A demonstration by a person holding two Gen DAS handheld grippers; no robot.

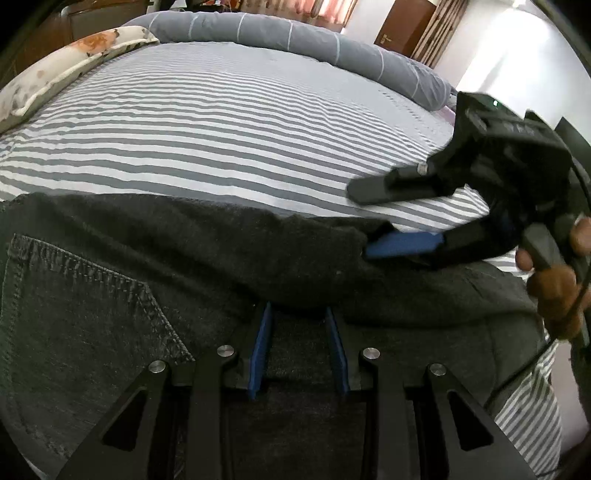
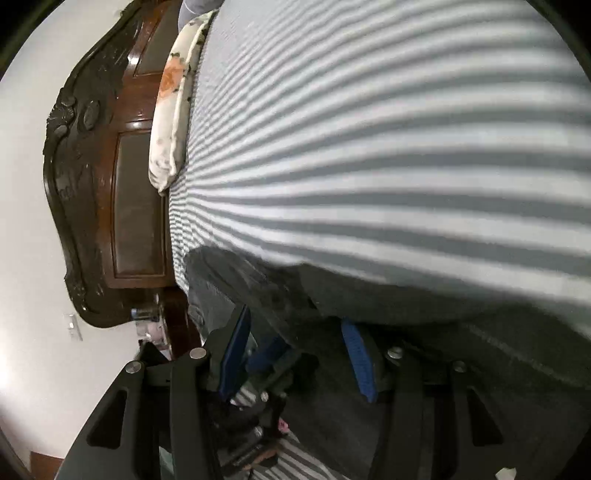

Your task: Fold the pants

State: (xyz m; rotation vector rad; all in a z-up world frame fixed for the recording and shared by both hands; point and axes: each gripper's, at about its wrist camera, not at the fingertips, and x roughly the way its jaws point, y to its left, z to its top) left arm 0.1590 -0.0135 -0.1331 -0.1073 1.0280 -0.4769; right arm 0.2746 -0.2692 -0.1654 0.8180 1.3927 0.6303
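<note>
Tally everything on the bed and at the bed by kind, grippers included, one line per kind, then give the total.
Pants: 1, the dark grey pants
Grippers: 2, the left gripper and the right gripper
Floral pillows: 1, the floral pillow
Rolled duvets: 1, the rolled grey duvet
Striped sheets: 1, the striped sheet
Total: 6

The dark grey denim pants [image 1: 155, 280] lie across the near side of the striped bed [image 1: 221, 140], a stitched back pocket [image 1: 85, 295] at eight o'clock in the left wrist view (pale thread), with one folded edge running toward three o'clock.
</note>
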